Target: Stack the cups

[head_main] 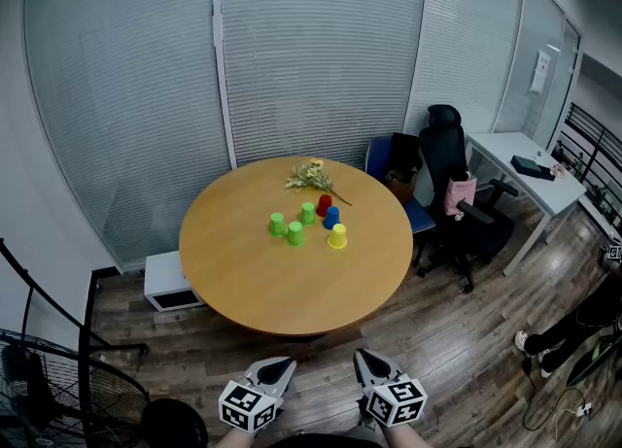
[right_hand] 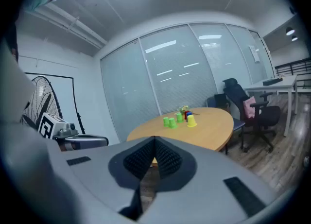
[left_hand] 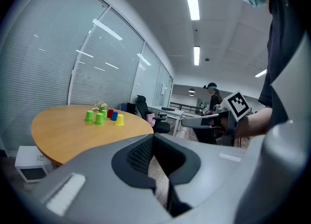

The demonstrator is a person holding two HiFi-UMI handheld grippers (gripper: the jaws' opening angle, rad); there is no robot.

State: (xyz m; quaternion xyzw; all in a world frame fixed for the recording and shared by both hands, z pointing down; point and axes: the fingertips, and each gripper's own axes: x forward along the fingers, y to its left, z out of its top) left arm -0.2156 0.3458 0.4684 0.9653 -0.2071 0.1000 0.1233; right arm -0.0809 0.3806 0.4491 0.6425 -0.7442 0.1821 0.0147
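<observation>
**Six cups in a cluster, both tongs closed and far from them**

Six small plastic cups sit bunched at the centre of the round wooden table, mid-frame in the head view. There are three green cups, one red cup, one blue cup and one yellow cup. They look to stand mouth-down. Nothing is stacked yet.

The left gripper and right gripper hang at the bottom edge of the frame, over the floor and well apart from the table. Both have their jaws pressed together with nothing between them.

Likely trouble:
- Crowding: red and blue stand just beside each other. Jaws spread around one cup may knock its neighbour over.
- Grip: the walls look light and tapered. A hard pinch could squirt a cup out, and a tilted cup would probably jam rather than nest.
- Snagging: a sprig of dried yellow flowers lies just behind the cluster, upper centre. A reach past the red cup could catch it.
</observation>
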